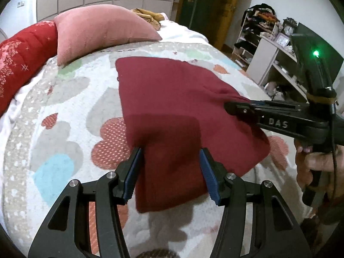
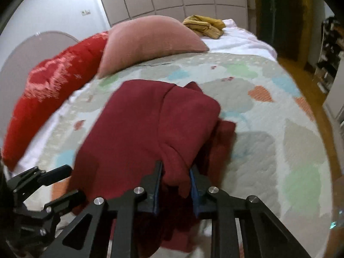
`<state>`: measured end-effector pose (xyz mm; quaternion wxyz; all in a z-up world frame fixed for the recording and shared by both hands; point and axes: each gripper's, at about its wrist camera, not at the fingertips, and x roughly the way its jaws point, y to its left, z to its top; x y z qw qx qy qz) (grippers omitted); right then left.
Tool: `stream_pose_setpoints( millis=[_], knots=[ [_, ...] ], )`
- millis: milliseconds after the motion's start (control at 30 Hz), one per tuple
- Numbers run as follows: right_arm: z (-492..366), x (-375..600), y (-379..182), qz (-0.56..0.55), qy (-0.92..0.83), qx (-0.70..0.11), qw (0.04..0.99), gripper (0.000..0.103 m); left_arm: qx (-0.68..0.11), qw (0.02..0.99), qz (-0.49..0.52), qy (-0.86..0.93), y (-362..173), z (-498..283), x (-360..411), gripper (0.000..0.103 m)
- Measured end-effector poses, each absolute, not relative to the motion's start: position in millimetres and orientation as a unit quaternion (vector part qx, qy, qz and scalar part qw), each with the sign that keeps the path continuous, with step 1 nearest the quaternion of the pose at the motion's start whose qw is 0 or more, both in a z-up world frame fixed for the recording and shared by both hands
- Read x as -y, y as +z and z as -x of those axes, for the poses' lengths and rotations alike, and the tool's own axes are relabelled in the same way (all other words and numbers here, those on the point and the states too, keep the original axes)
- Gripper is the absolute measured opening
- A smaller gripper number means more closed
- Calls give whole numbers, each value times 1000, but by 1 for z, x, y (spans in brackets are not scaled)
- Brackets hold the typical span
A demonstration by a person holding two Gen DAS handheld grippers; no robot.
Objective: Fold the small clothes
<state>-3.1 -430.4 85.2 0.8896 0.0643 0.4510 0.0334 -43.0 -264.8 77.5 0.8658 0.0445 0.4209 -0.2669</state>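
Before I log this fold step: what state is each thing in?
Maroon cloth: folded flat on the bedspread, one edge bunched.
Left tool: open, astride the cloth's near edge.
Right tool: shut on the bunched edge.
Pink pillow: lying against the red cushion.

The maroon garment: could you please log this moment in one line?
maroon garment on bed | left claw open over near edge | right claw gripping a fold

Matt maroon knit cloth garment (image 1: 172, 99), soft, fine-ribbed. Quilted cotton-look bedspread (image 1: 64, 133), puckered, matt. Gripper frames matt black metal or plastic, bright steel pins; blue ridged pads (image 1: 207, 172). At 11 o'clock, pink ribbed cloth pillow (image 2: 150, 40).
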Motion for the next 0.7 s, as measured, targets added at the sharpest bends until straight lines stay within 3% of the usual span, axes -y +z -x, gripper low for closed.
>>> stream_pose_setpoints(
  millis=[133,300,500,700],
  knots=[
    [-3,432,66,-64,33,-469,880,21,-423,867,-63,-256,68,44,274,59],
    [12,450,91,-130,42,-459,878,23,-420,870,-57,-252,77,46,264,59],
    [30,428,127,-101,66,-398,910,23,-398,887,-40,-232,94,38,258,59],
    [14,421,109,-90,69,-406,907,23,-406,885,-51,-222,84,20,266,59]
  ],
)
